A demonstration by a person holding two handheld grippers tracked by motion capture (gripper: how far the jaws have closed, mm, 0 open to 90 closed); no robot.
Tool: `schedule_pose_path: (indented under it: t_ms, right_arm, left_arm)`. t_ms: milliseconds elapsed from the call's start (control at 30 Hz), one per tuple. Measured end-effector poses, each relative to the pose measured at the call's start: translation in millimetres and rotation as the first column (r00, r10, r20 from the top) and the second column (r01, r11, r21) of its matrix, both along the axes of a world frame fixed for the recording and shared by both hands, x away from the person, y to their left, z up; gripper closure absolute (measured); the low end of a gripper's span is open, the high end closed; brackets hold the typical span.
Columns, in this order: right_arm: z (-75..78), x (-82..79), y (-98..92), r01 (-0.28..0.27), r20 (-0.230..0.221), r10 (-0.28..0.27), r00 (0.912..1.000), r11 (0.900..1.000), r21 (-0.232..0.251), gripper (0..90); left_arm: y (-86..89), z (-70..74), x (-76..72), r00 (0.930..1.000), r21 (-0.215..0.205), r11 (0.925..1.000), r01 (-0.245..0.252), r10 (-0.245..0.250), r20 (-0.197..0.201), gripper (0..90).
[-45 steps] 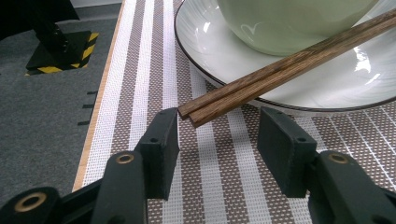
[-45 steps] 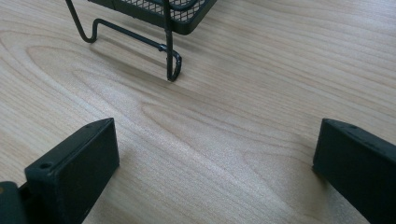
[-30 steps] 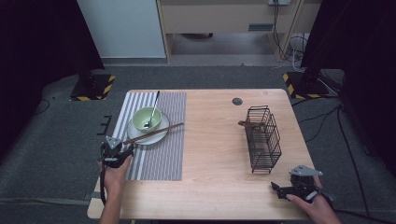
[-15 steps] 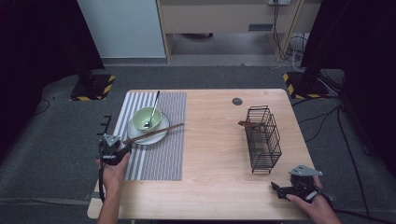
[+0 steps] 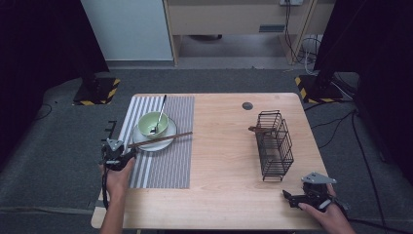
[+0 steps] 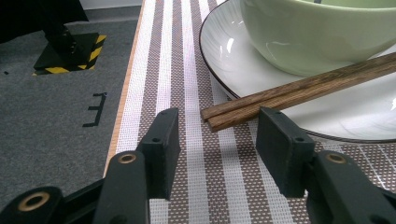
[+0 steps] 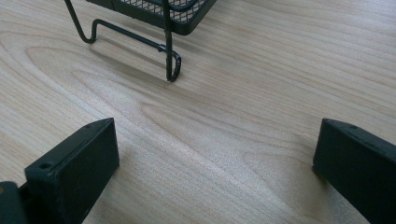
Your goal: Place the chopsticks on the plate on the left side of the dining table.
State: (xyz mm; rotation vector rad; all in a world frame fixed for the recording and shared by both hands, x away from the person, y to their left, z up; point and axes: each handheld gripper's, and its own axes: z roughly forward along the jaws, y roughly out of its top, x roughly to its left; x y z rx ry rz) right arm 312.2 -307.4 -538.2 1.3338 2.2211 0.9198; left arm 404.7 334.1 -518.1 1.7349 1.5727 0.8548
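The left gripper (image 6: 217,137) is hovering low over the striped placemat (image 5: 168,161) with its jaws spread apart, and the near tips of the two wooden chopsticks (image 6: 299,91) are lying just ahead of the gap, not yet touched by either pad. Those two chopsticks are resting side by side across the rim of the one white plate (image 6: 243,70), their near ends reaching out over the mat (in the high view they are running slantwise from the plate's left edge toward the mat's right side). One pale green bowl (image 5: 152,123) is sitting on that plate, and one metal spoon (image 5: 159,115) is leaning in the bowl with its handle pointing away from the person. The plate's rim is sitting right beside the right-hand jaw, crowding the chopstick tips. Well apart, on the bare wood of the table (image 5: 219,165), one black wire basket (image 5: 274,145) is standing upright with a brown piece showing at its top edge, too small to identify. The right gripper (image 5: 297,200) is resting near the table's front right corner, its jaws spread wide over bare wood, with the basket's wire foot (image 7: 170,65) just ahead
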Motion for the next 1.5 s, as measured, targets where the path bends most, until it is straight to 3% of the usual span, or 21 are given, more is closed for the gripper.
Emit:
schedule_pose_path:
  t_ms: [900,1500]
  right_arm:
    - [0.0,0.2,0.0,0.000,0.002,0.000,1.0000,1.000,0.000,0.4]
    - [0.0,0.1,0.4,0.005,0.000,-0.005,1.0000,1.000,0.001,0.4]
  left_arm:
    - [2.9,5.4,10.3,0.9999,0.021,0.9998,0.008,-0.008,-0.011,47.4]
    - [12.0,5.5,11.7,0.9998,0.025,0.9996,-0.012,0.012,-0.017,46.3]
